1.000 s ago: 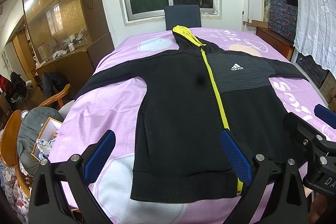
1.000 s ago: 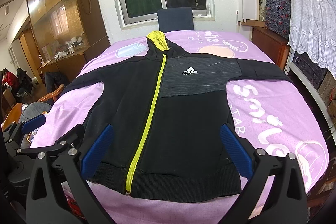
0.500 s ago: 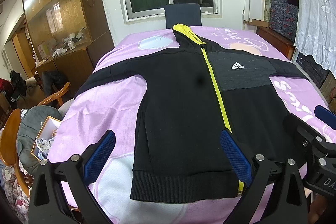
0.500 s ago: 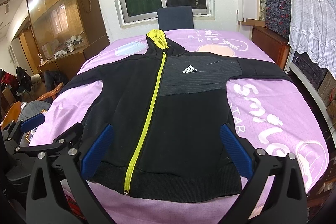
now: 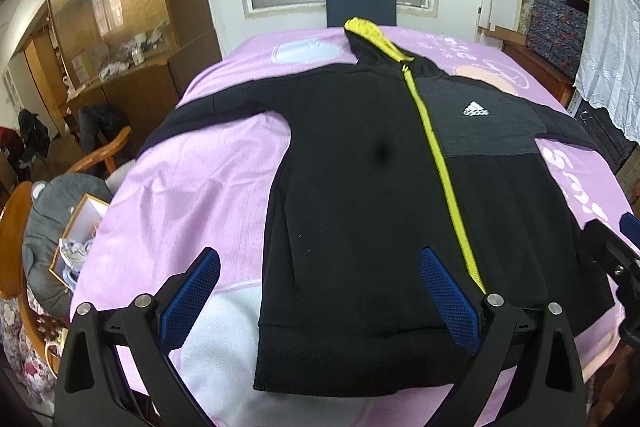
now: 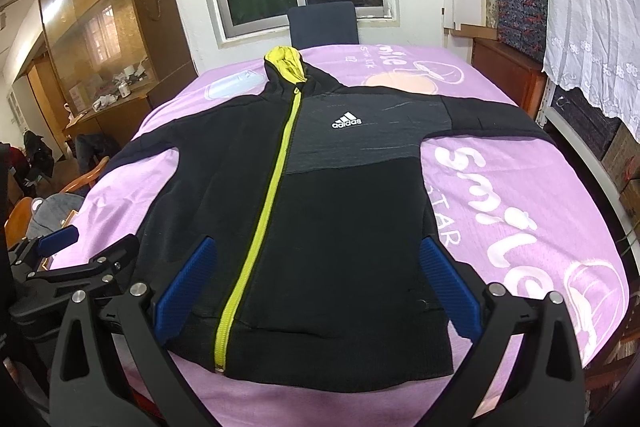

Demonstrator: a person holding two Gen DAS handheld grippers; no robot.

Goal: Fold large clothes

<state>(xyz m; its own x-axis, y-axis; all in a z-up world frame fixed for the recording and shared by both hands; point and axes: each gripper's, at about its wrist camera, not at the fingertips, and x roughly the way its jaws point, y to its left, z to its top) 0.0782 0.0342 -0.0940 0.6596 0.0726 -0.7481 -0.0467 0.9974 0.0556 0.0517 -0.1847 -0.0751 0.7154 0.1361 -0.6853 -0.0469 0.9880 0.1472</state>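
A black hooded jacket (image 5: 360, 195) with a yellow zipper and a white adidas logo lies flat and face up on the purple-covered table (image 5: 192, 179), sleeves spread out, hood at the far end. It also shows in the right wrist view (image 6: 344, 211). My left gripper (image 5: 320, 291) is open and empty, above the jacket's near left hem. My right gripper (image 6: 320, 279) is open and empty, above the near hem, right of the zipper. The right gripper shows at the right edge of the left wrist view (image 5: 616, 259), and the left gripper at the left edge of the right wrist view (image 6: 76, 263).
A dark chair (image 6: 323, 23) stands at the table's far end under the window. A wooden cabinet (image 5: 120, 39) lines the left wall, with wooden chairs (image 5: 100, 159) and a box of clutter beside the table. Shelves and a lace curtain (image 6: 588, 11) are on the right.
Both grippers have shifted slightly over the near hem. The jacket has not moved and both stay open.
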